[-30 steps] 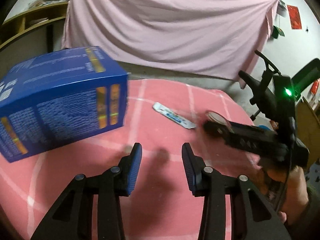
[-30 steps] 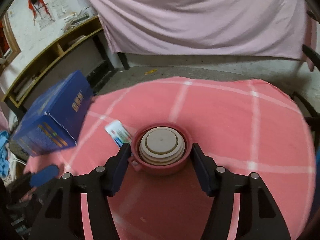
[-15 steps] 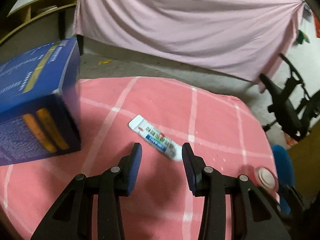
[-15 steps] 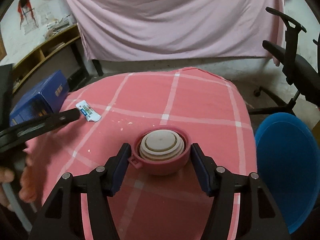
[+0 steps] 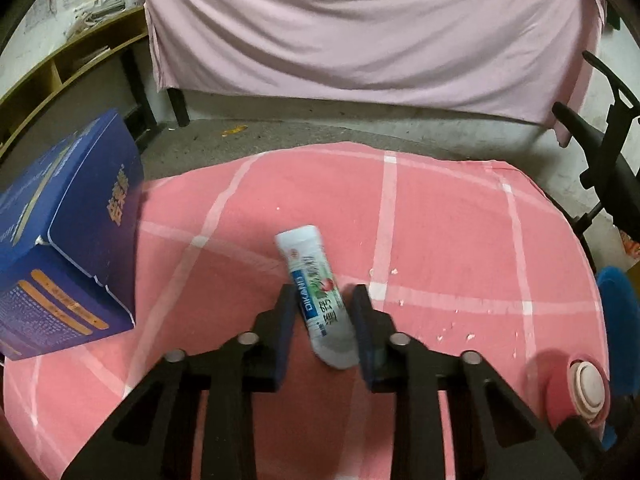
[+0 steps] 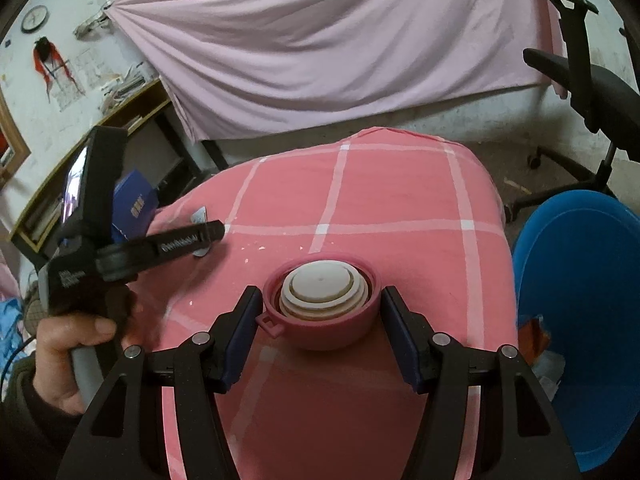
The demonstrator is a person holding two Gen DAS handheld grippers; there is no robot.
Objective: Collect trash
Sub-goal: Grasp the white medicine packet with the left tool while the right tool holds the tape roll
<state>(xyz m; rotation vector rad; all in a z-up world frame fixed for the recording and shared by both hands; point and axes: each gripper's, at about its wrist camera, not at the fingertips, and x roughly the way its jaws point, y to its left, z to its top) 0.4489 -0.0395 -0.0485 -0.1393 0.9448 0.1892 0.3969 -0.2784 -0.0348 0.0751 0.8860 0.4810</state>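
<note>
A white and blue toothpaste tube (image 5: 318,296) lies on the pink checked tablecloth (image 5: 440,240). My left gripper (image 5: 323,300) is open with its two fingers on either side of the tube's near half. My right gripper (image 6: 320,300) is shut on a pink cup lid with a white insert (image 6: 320,300) and holds it above the cloth. That lid also shows at the lower right of the left wrist view (image 5: 576,384). The left gripper (image 6: 208,236) reaches over the tube (image 6: 200,216) in the right wrist view.
A blue carton (image 5: 60,248) stands at the table's left edge. A blue bin (image 6: 576,312) with trash inside sits beside the table on the right. A black office chair (image 6: 580,80) stands behind it. Crumbs (image 5: 452,324) dot the cloth. A wooden shelf (image 6: 100,140) lines the left wall.
My left gripper swung right and forward until the toothpaste tube lay between its fingers. My right gripper carried the lid toward the right, nearer the blue bin.
</note>
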